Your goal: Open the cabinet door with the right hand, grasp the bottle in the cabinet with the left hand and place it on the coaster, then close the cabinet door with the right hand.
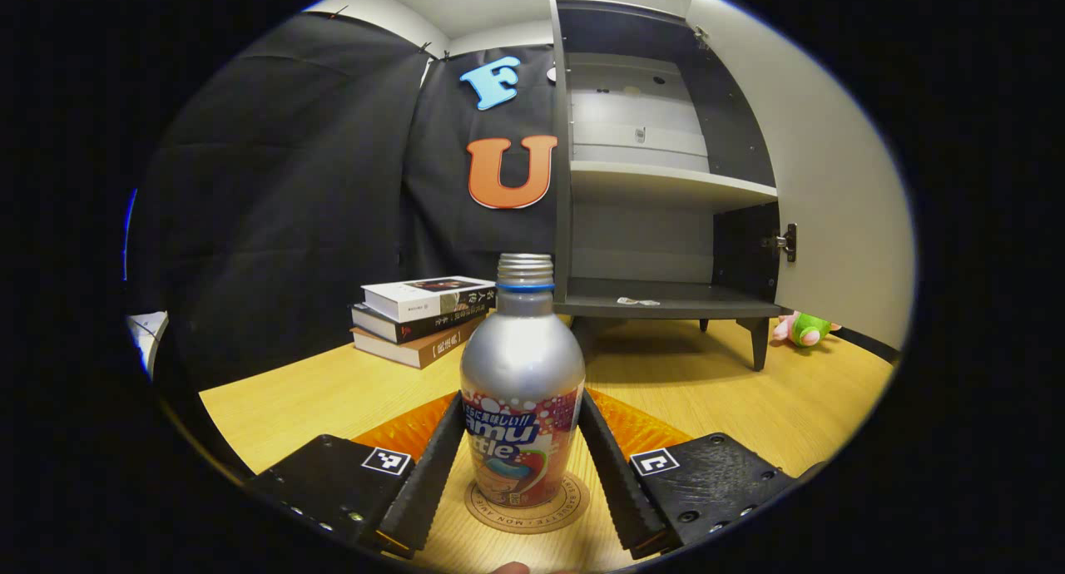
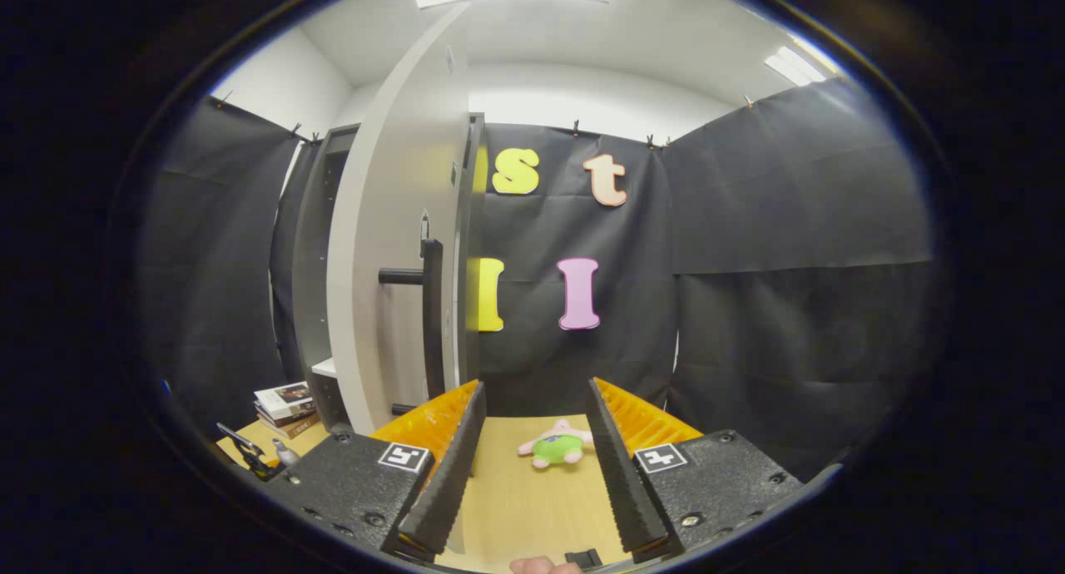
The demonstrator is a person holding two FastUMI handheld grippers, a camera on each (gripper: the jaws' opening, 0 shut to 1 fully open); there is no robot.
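Bottle stands upright on the coaster; cabinet door is open.

In the left gripper view, the left gripper (image 1: 522, 457) has its fingers close on both sides of the bottle (image 1: 522, 391), which stands on the round coaster (image 1: 527, 503); real contact cannot be told. The label shows "amu" and "ttle". Behind stand the open cabinet (image 1: 666, 183) and books (image 1: 420, 316). In the right gripper view, the right gripper (image 2: 537, 466) is spread, holding nothing, near the door (image 2: 391, 291) with its handle (image 2: 431, 316); a plush toy (image 2: 556, 446) lies on the table (image 2: 532, 499).

stacked books (image 1: 422, 318), plush toy (image 2: 557, 447) — wooden table (image 1: 316, 391)
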